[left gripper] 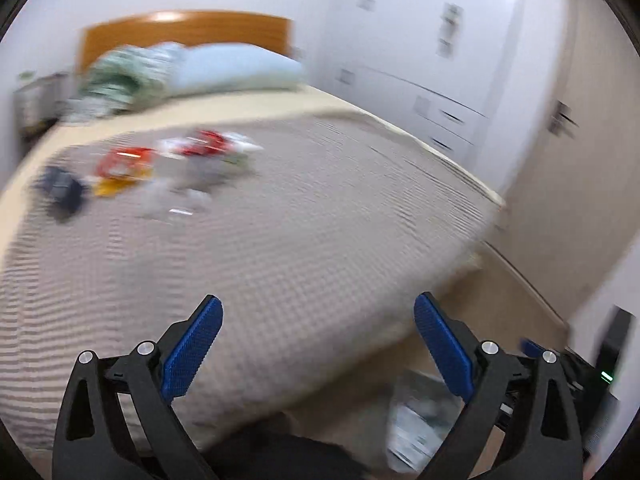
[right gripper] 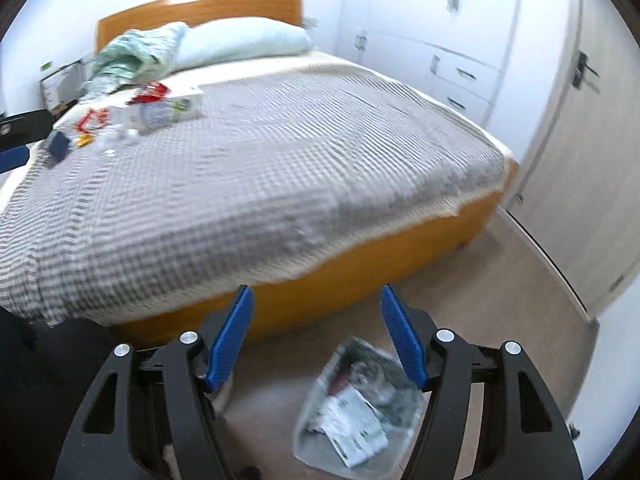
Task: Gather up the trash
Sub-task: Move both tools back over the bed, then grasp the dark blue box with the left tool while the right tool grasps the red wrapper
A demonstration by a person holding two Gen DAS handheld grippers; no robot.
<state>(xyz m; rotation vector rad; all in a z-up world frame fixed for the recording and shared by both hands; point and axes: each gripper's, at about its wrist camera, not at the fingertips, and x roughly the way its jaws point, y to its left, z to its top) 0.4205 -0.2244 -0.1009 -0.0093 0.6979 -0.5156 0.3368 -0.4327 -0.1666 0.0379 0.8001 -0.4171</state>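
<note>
Right wrist: both tools (right gripper: pixel 316 336) (left gripper: pixel 318 344) agape, empty; bag (right gripper: pixel 352 412) below; next, reach trash (right gripper: pixel 152 108) at ten o'clock on bed (right gripper: pixel 280 168).

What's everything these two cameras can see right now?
bed: one, grey-checked cover, orange frame, fills the middle.
headboard: one, orange, far end.
pillow: one, pale blue, by the headboard.
cloth: one, green-white, crumpled beside the pillow.
litter: several pieces, red, yellow, white, dark blue, far left of the cover.
bag: one, clear, holding rubbish, on the floor.
wardrobe: one, white, far wall.
door: one, beige, right.
left gripper: black, blue pads, open, empty.
right gripper: same, open, empty.
</note>
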